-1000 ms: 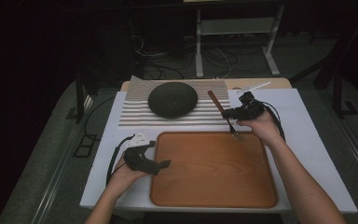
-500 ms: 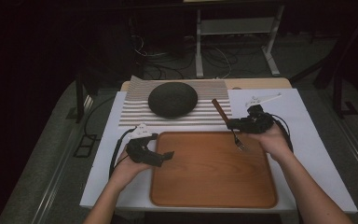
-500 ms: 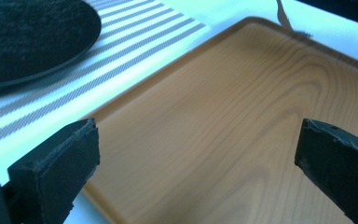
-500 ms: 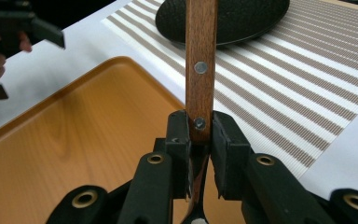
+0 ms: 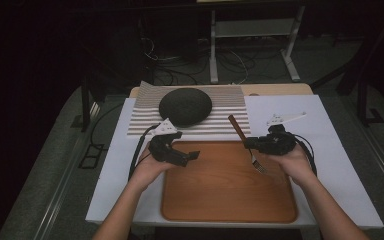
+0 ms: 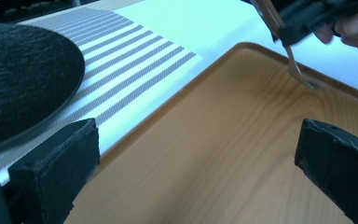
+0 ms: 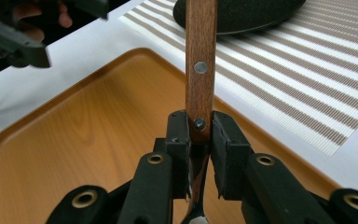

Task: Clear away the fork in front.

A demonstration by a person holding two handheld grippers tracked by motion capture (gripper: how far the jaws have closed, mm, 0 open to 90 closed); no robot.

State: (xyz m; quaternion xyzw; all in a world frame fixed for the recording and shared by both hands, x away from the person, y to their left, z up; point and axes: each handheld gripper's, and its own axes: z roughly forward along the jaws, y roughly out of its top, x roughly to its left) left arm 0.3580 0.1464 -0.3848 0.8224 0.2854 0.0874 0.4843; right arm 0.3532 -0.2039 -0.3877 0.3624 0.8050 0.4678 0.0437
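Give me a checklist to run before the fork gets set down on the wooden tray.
1. Right tool clamped on the fork: ok, both pads pinch the wooden handle near its lower rivet.
2. Fork over the tray: ok, its metal end is down at the tray surface near the far rim; contact cannot tell.
3. Landing area on the tray bare: ok, plain wood under and around the fork.
4. Left tool out of the way: ok, jaws wide open with nothing between them, over the tray's left part, apart from the fork.
5. Dark round dish clear of the fork: ok, it sits back on the striped mat.
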